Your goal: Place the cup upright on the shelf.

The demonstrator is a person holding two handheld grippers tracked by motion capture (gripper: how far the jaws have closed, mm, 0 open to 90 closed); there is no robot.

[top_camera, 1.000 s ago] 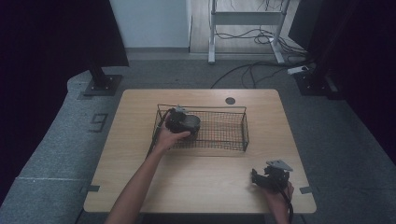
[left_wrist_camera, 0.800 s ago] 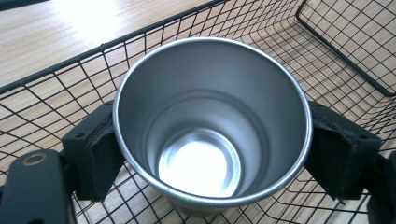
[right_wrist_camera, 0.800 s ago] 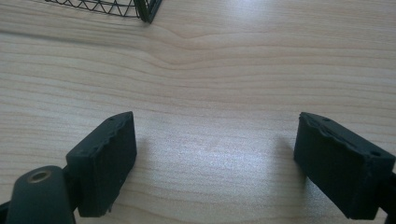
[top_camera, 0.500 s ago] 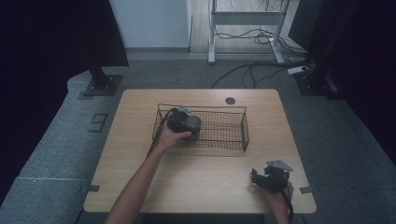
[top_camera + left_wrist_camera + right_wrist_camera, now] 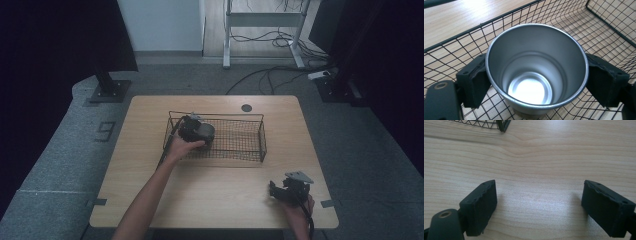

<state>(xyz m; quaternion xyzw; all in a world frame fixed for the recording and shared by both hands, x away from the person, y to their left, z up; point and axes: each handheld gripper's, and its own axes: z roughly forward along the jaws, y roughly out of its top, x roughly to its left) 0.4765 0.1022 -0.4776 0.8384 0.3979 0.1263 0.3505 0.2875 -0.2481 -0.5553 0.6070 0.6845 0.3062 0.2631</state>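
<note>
- the left gripper (image 5: 536, 82) sits at the left end of the black wire basket (image 5: 252, 125) on the wooden table (image 5: 210, 185); its two black jaws press against opposite sides of a steel cup (image 5: 536, 72).
- in the left gripper view the cup stands upright and empty, its mouth open to the camera; its base rests on the basket's mesh floor, though the bottom edge is cut off by the frame.
- from the high view the cup is hidden under the left gripper (image 5: 196, 131) and the left hand (image 5: 181, 148), so it cannot be made out there.
- the right gripper (image 5: 274, 190) rests near the table's front right corner, well apart from the basket; the right hand (image 5: 296, 207) holding it is partly cut off by the bottom edge.
- in the right gripper view its jaws stand wide apart with nothing between them, bare wood grain beneath.
- a corner of the basket (image 5: 499, 125) pokes in at the top of that view, the rest cropped.
- a small dark round hole (image 5: 246, 107) marks the table's far edge; whether it is a grommet is too small to tell.
- cables (image 5: 270, 75) trail across the grey floor beyond the table, running into deep shadow.
</note>
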